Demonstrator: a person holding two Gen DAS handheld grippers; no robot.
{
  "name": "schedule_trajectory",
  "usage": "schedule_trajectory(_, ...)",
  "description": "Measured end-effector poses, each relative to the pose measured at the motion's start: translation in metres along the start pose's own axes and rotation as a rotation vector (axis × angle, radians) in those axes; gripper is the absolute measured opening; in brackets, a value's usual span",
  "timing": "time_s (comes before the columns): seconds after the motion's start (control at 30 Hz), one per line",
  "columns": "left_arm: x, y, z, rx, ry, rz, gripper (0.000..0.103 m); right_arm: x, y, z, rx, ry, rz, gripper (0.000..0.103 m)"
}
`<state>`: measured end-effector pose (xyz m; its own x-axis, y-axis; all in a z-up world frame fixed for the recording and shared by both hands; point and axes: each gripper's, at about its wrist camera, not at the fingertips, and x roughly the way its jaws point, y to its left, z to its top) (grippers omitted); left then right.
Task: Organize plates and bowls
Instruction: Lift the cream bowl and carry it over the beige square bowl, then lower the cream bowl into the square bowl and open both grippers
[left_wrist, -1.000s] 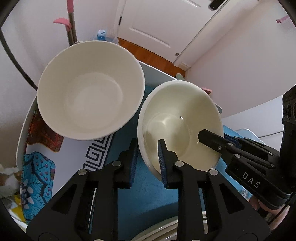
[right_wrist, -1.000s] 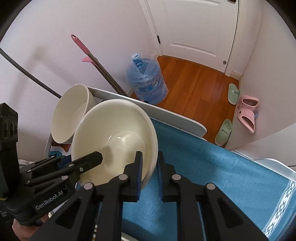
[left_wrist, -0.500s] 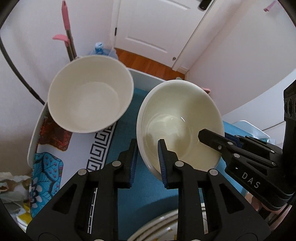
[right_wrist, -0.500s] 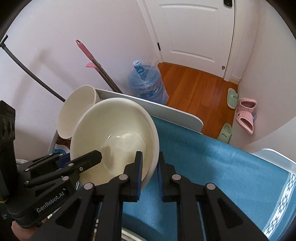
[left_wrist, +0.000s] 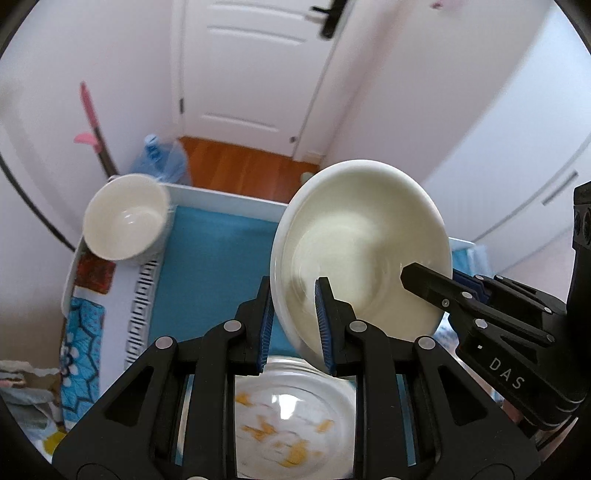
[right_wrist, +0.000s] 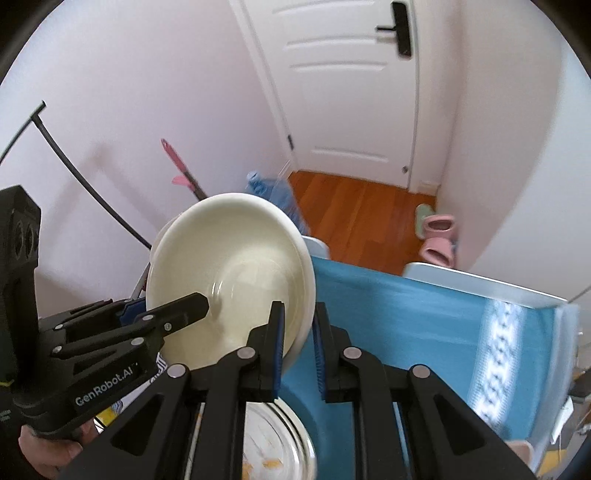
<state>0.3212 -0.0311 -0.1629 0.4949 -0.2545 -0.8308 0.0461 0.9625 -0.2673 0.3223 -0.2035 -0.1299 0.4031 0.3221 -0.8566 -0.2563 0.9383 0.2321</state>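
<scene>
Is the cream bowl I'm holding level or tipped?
Tipped. The cream bowl is held by its rim on opposite sides, its opening tilted toward both cameras, above the blue cloth.

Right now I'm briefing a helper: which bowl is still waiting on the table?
Find the table's blue cloth; at its far left corner, near the pink-handled mop, sits a deep white bowl. Unlike the shallow cream bowl, no tool holds it.

Two bowls (left_wrist: 360, 251) (left_wrist: 125, 218); one plate (left_wrist: 291, 417); two grippers (left_wrist: 293, 325) (right_wrist: 297, 347); two slippers (right_wrist: 437, 236).
</scene>
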Motion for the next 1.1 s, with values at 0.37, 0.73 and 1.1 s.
schedule_trajectory(0.37, -0.007, -0.149, -0.067, 0.143, 0.038, -0.088, 0.020, -0.102, -0.096, -0.083, 0.093, -0.031, -0.082, 0.014)
schedule_trajectory(0.73, 0.044, -0.224, -0.137, 0.235, 0.233, -0.102, 0.020, -0.117, -0.165, -0.159, 0.159, 0.066, -0.128, 0.014)
schedule_trajectory(1.1, 0.102, -0.231, -0.159, 0.370, 0.342, 0.021, 0.020, -0.064, -0.193, -0.195, 0.232, 0.198, -0.089, 0.014)
